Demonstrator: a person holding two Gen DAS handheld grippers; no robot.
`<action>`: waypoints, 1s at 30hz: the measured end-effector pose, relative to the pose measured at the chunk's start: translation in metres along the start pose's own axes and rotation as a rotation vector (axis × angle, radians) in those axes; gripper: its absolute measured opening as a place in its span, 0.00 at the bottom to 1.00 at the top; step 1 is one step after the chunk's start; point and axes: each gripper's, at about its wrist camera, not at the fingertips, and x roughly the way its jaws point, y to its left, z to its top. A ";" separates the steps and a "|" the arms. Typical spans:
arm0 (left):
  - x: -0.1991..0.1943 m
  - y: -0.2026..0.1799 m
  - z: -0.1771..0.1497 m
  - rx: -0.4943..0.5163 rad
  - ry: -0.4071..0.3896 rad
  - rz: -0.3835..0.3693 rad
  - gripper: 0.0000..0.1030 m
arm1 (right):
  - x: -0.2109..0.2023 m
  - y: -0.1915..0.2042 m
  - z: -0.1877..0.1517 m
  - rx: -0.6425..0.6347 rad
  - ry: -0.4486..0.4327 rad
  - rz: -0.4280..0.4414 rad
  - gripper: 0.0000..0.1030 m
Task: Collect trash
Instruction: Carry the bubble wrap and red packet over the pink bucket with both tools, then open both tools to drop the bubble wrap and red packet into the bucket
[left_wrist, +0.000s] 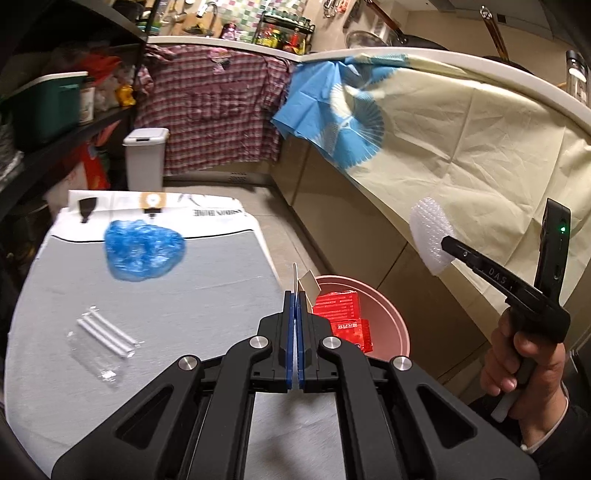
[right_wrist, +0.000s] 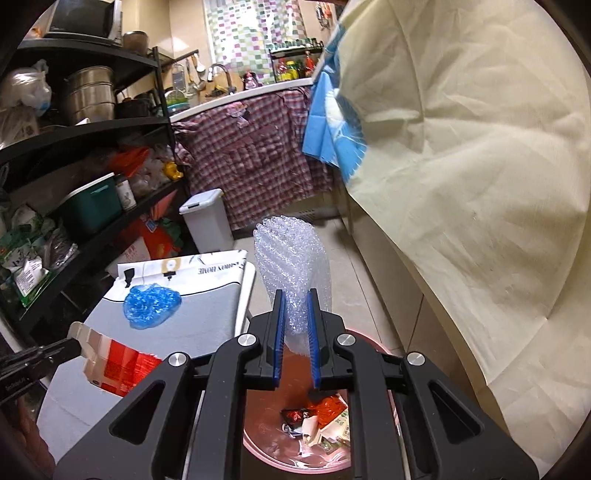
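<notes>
My left gripper (left_wrist: 295, 295) is shut on a flattened red carton (left_wrist: 341, 314), holding it by its pale flap over the pink bin (left_wrist: 391, 314); the carton also shows in the right wrist view (right_wrist: 114, 365). My right gripper (right_wrist: 295, 314) is shut on a roll of bubble wrap (right_wrist: 291, 266), held above the pink bin (right_wrist: 266, 424), which holds several wrappers. The bubble wrap shows in the left wrist view (left_wrist: 430, 236). On the grey table (left_wrist: 166, 314) lie a crumpled blue plastic cover (left_wrist: 142, 249) and a clear packet of white sticks (left_wrist: 105, 338).
A white pedal bin (left_wrist: 146, 155) stands beyond the table. Black shelves (right_wrist: 92, 125) full of goods line the left. A counter draped with a cream cloth (right_wrist: 461, 166) and a plaid shirt (left_wrist: 218, 110) runs along the right and back.
</notes>
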 end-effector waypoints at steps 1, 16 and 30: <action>0.006 -0.004 0.001 0.005 0.005 -0.004 0.01 | 0.001 -0.004 0.000 0.018 0.003 0.000 0.12; 0.089 -0.036 0.001 0.030 0.089 -0.042 0.01 | 0.035 -0.018 -0.004 0.077 0.061 -0.040 0.12; 0.126 -0.042 -0.011 0.018 0.160 -0.081 0.02 | 0.056 -0.011 -0.010 0.033 0.118 -0.065 0.16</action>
